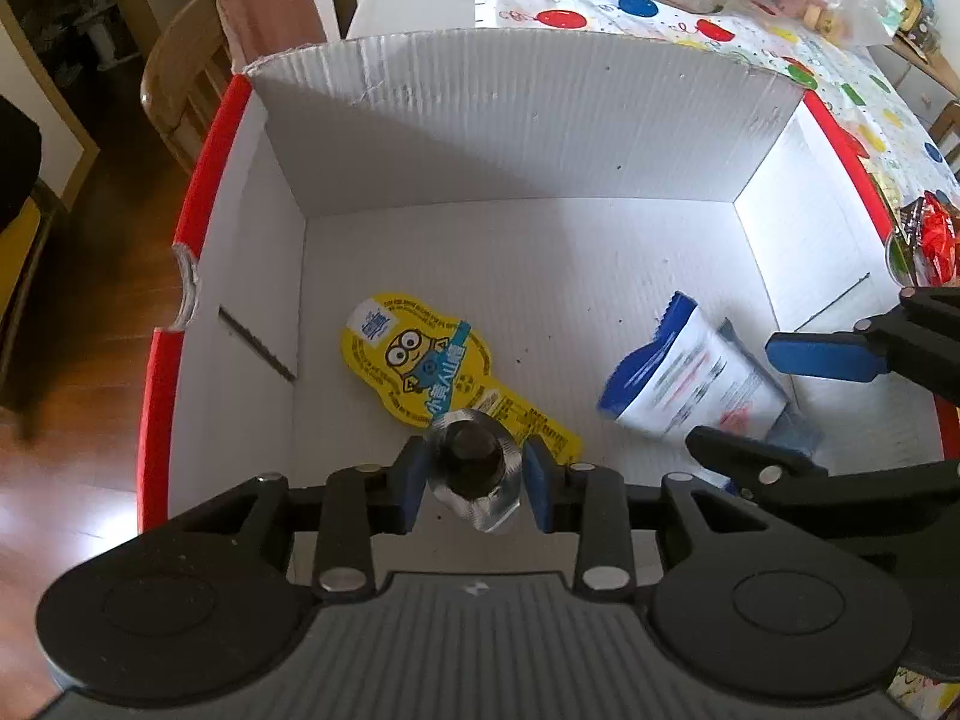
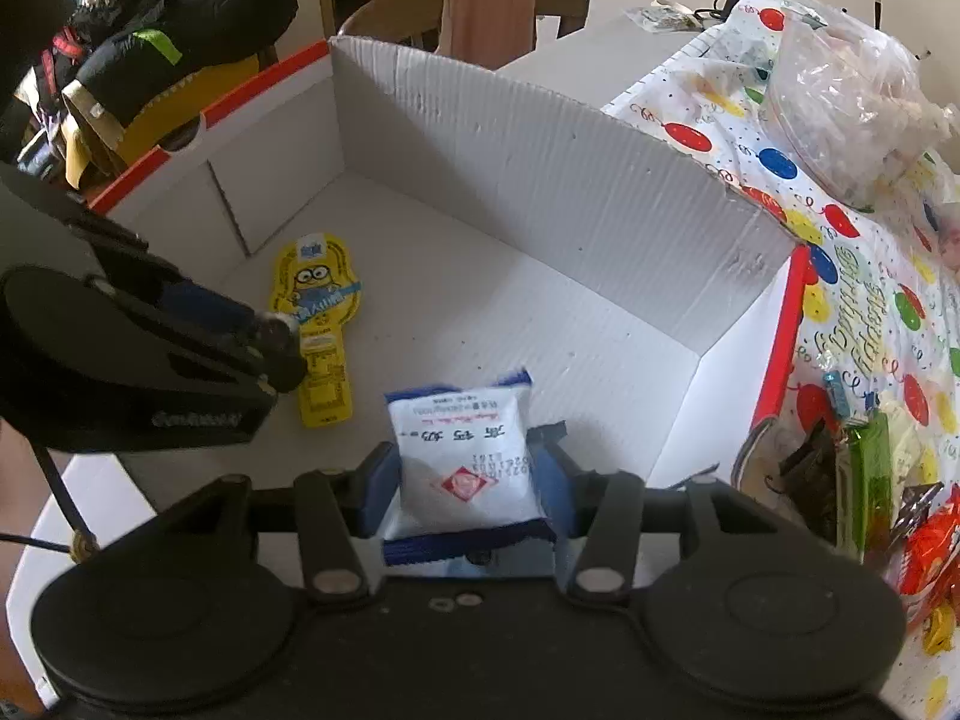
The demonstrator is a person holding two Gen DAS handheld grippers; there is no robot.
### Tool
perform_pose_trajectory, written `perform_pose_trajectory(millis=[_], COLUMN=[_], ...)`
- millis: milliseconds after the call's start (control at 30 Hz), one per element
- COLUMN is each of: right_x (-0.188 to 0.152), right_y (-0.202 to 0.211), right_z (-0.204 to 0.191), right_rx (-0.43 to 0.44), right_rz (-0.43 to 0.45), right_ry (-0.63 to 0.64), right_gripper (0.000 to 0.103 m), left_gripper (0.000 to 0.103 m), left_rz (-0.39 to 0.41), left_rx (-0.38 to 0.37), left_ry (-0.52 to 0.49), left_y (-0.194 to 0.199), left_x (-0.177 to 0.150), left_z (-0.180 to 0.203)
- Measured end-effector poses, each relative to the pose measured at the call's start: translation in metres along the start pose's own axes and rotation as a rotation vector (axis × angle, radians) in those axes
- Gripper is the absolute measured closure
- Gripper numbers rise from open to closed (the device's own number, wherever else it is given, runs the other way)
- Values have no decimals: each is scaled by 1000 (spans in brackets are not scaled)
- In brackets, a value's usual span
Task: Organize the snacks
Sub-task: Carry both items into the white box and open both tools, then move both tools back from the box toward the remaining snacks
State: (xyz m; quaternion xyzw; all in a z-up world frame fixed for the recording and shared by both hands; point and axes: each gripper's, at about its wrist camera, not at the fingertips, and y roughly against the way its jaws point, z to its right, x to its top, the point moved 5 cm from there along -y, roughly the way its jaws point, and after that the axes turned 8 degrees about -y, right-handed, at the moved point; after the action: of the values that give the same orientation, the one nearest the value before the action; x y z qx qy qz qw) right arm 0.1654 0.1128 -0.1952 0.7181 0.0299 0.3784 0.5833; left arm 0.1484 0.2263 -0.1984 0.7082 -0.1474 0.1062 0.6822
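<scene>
1. While both grippers hang over the white cardboard box (image 1: 540, 138), each has a snack in its jaws. The box has red outer edges and stands on the counter (image 2: 648, 30) beside a spotted party cloth (image 2: 852, 312).
2. Left gripper (image 1: 477, 483): clamped on the capped spout end of the yellow cartoon pouch (image 1: 420, 354). The blue pads press the crinkled foil either side of the dark cap. The pouch's flat body lies low toward the box floor; whether it touches, I cannot tell.
3. Right gripper (image 2: 465, 486): clamped across the sides of the blue-and-white snack packet (image 2: 462, 456), which sits upright between the pads, low in the box near its right wall.
4. Handling, pouch: judged light and floppy, with slick film. The spout is the only stiff part, so that is the sound place to hold it; a grip on the flat body would likely slide or fold.
5. Handling, packet: looks puffed and soft, probably with brittle contents. Hold it by the side seams or gently across the middle; a hard squeeze risks crushing it.
6. More wrapped snacks (image 2: 924, 546) wait on the cloth outside the box, to the right.
</scene>
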Motion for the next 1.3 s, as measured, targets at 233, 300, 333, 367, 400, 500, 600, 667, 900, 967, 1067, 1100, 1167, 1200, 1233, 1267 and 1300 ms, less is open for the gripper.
perform_pose_trajectory(millis=[233,300,333,367,400,500,600,667,900,967,1067,1100,1167,1200,1233,1267,1300], right_x=[1,2,2,2,2,2,-1,-3,-14,-18,-26,-30,-37,-41,-45,-49,-53], right_y=[20,28,32,37,42,58,74,85,131,143,158,162,170,172,175,177,179], right_z=[8,13,16,18,20,26,33,39,64,74,91,95,107,113,119,126,133], right_rx=[37,45,54,62,66,80,93,102,112,108,105,101,93,90,89,88,84], right_rz=[46,62,71,81,92,128,162,184,287,309,342,349,358,360,361,361,362], right_ry=[-43,-69,-83,-97,-108,-136,-170,-186,-221,-235,-257,-262,-275,-282,-289,-297,-307], right_gripper=[51,51,50,50,50,48,42,41,31,30,26,25,23,20,19,19,18], left_gripper=[55,54,53,52,50,49,46,45,39,35,35,35,31,28,27,27,26], left_rz=[60,81,93,106,115,156,199,228,320,346,373,378,392,397,403,408,412], left_rx=[-23,-24,-27,-31,-33,-42,-71,-87,-116,-117,-128,-132,-137,-139,-140,-143,-145], left_ry=[29,36,37,39,43,42,42,39,5,-6,-29,-36,-50,-57,-62,-71,-79], left_y=[20,28,32,37,41,56,70,79,112,121,129,131,134,135,136,136,136], left_x=[-3,-3,-3,-3,-3,-1,3,5,13,14,20,22,26,27,28,30,32], left_z=[-3,-3,-2,-1,0,7,17,24,58,70,88,93,108,115,121,129,136])
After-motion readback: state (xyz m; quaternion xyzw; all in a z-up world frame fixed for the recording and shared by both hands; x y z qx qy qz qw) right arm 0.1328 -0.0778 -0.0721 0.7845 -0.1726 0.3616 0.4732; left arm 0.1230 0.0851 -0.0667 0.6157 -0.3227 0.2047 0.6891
